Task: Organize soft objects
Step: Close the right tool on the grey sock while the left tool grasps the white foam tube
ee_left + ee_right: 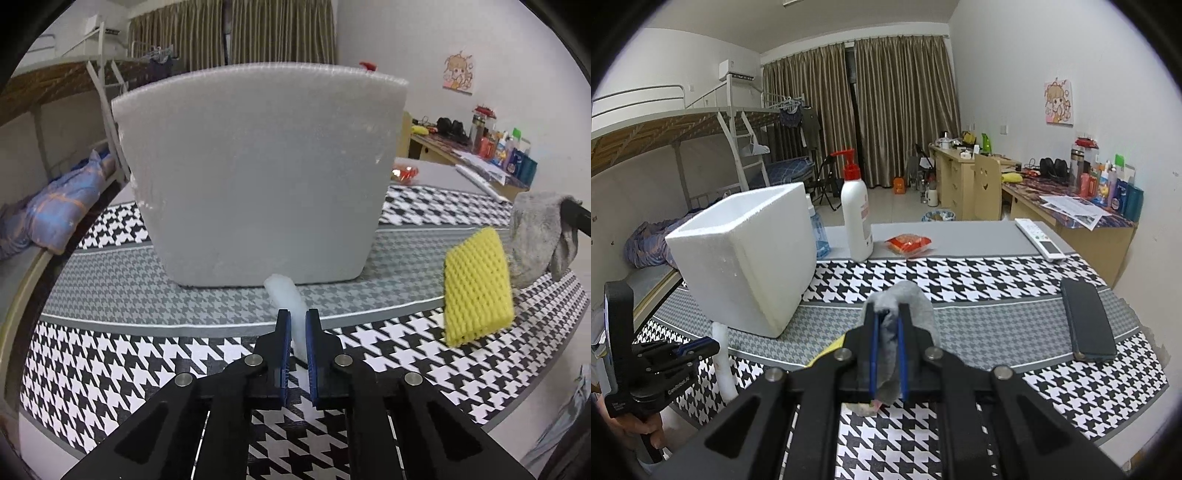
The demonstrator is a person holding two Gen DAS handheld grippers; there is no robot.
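1 white foam strip [291, 306] is clamped in the left gripper [298, 317] before 1 styrofoam box [258, 177]. The right gripper [887, 314] pinches 1 fuzzy grey cloth [905, 302]. 1 yellow mesh foam sleeve [476, 288] lies on the houndstooth worktop [110, 369].

Black-and-white houndstooth tablecloth [979, 273] with a finer grey houndstooth band across the middle and plain grey along the far edge. White foam box [746, 254] near the left edge. Yellow mesh foam sleeve [476, 286], fuzzy grey cloth [916, 306], pale white foam strip [291, 306]. White pump bottle [856, 218] with red top, red packet [908, 243], dark phone [1087, 319], white remote [1039, 238]. Black grippers, blue pads [283, 354].
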